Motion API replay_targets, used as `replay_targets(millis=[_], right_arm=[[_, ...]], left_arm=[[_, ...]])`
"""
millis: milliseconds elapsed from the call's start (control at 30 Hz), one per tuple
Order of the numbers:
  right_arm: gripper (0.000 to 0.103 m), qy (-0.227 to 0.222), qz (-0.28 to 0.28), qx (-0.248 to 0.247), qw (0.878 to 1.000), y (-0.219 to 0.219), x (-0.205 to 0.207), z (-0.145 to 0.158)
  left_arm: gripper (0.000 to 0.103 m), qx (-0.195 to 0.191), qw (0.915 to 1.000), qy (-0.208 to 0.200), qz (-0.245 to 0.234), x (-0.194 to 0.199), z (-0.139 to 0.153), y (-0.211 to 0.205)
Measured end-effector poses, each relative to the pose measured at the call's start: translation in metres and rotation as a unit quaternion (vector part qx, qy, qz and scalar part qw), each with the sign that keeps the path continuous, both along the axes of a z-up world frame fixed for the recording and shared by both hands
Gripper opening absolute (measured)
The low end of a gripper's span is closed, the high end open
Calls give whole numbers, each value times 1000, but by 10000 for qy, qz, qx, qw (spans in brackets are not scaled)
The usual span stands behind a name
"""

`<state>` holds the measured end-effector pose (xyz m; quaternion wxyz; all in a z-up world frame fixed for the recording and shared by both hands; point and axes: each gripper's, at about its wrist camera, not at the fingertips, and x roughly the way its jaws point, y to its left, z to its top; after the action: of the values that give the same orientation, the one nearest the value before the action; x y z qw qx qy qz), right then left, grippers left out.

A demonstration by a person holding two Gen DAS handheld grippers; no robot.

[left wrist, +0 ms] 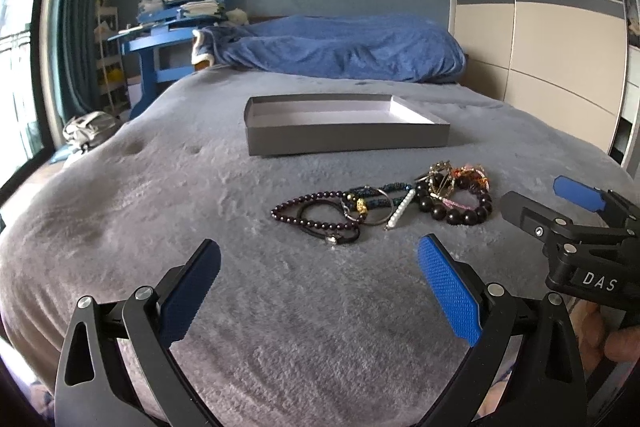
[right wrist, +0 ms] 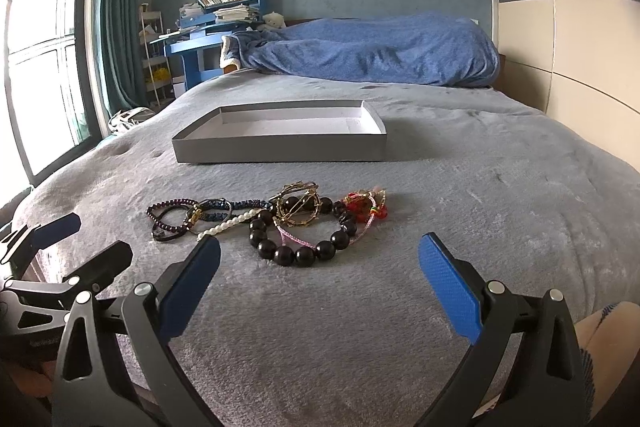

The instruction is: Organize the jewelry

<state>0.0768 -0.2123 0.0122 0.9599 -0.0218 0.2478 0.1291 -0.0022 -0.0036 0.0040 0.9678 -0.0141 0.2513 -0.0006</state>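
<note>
Both tongs hang just above the grey bed cover (left wrist: 120, 211), side by side near its front edge, and both are spread wide with nothing between their blue pads. From its own camera the left gripper (left wrist: 320, 287) points at the bare cover in front of the jewelry, and the right gripper (right wrist: 320, 287) does the same a little further toward the right edge. In the left view the right gripper shows at the right side, tilted, its fingers apart.

A pile of jewelry (right wrist: 264, 223) lies on the cover between the grippers and a shallow grey box (right wrist: 280, 143), which sits open and further back toward the middle of the bed. At the left end of the pile a string of small dark purple beads (left wrist: 308, 211) loops beside a black cord bracelet (left wrist: 340, 235). Next to them lie a dark braided band with a gold bead (left wrist: 362, 205) and a short strand of white pearls (right wrist: 232, 223). A bracelet of large black beads (right wrist: 304, 243) takes the middle, with a tangle of gold wire (right wrist: 298, 207) lying on it and a thin pink cord (right wrist: 294, 239) crossing it. A red and gold charm piece (right wrist: 366, 205) lies at the right end, touching the black beads.

A rumpled blue blanket (right wrist: 372, 51) lies along the far edge of the bed.
</note>
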Motion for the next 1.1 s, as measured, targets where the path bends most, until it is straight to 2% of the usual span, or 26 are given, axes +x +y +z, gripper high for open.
replay_targets(millis=[167,300,800,1100], right_arm=[[98,1,-8,27,10000,-1,1,0],[98,-8,-12,50,10000,-1,1,0],[98,-9,9,30,10000,-1,0,1],[98,-11,8,28,10000,0,0,1]], left_arm=[[98,-34,9999,125,89,3,-1,2],[98,-84,9998,76,142,2,0,5],[98,137,9998,20,131,2,2,-1],[98,77,9999,32,88,3,5,0]])
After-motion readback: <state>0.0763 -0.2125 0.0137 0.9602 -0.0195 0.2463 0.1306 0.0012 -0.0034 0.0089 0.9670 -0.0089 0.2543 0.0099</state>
